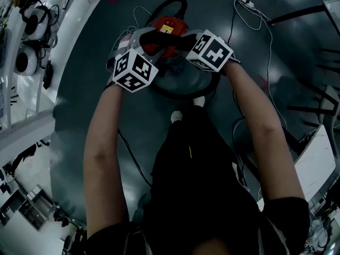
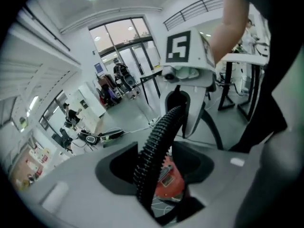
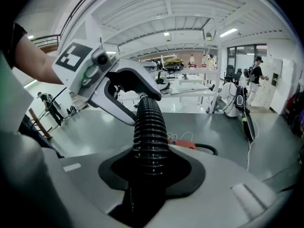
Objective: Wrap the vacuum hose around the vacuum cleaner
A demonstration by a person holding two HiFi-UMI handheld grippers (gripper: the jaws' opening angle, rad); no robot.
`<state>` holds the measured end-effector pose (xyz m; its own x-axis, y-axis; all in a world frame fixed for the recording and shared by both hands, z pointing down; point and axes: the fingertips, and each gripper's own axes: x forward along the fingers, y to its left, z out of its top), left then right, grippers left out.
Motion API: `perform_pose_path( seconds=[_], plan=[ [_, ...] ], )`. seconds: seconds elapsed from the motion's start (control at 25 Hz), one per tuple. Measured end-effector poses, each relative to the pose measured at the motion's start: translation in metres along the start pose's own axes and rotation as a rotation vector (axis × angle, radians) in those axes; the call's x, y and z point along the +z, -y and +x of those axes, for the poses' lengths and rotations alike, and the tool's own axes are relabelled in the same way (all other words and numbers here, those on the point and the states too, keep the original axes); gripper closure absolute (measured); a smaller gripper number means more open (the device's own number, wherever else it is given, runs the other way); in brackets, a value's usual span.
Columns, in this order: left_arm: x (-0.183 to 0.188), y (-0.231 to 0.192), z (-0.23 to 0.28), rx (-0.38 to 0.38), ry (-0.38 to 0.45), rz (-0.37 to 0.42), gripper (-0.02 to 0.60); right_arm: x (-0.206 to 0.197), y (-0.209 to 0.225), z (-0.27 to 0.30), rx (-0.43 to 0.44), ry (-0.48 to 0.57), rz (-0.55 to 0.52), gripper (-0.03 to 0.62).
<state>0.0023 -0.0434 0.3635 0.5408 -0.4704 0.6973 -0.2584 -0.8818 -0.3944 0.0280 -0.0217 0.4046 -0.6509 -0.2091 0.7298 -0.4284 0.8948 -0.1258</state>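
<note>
The red vacuum cleaner [image 1: 167,25] stands on a round grey base [image 1: 186,86] on the floor in front of me. Its black ribbed hose [image 1: 171,3] loops behind it and rises between both grippers. My right gripper [image 3: 149,184] is shut on the hose [image 3: 149,137], which fills its jaws. The hose [image 2: 156,146] also runs slanted through my left gripper [image 2: 166,189], lying against one side, with a gap beside it showing the vacuum cleaner [image 2: 168,182]. In the head view the left gripper [image 1: 144,39] and the right gripper [image 1: 179,42] face each other over the machine.
A white power strip and thin cables [image 1: 249,7] trail over the dark floor at the right. Headsets and gear [image 1: 29,41] lie on a white surface at the left. Black table legs [image 1: 313,110] stand at the right. People and equipment stand far across the hall [image 3: 259,77].
</note>
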Motion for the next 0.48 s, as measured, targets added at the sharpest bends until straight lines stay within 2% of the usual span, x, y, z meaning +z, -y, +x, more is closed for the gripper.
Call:
perform_pose_path(
  seconds=[0.08, 0.28, 0.4, 0.48],
  plan=[
    [0.002, -0.002, 0.006, -0.01, -0.001, 0.017, 0.356, 0.001, 0.006, -0.002, 0.035, 0.011, 0.001, 0.45],
    [0.004, -0.02, 0.022, -0.055, -0.021, -0.031, 0.343, 0.01, 0.024, -0.004, 0.088, 0.006, -0.043, 0.451],
    [0.006, -0.02, 0.032, -0.091, -0.04, 0.016, 0.328, 0.015, 0.029, -0.004, 0.12, -0.003, -0.099, 0.451],
    [0.006, -0.019, 0.04, -0.111, -0.064, 0.049, 0.359, 0.018, 0.033, -0.002, 0.13, -0.009, -0.134, 0.451]
  ],
)
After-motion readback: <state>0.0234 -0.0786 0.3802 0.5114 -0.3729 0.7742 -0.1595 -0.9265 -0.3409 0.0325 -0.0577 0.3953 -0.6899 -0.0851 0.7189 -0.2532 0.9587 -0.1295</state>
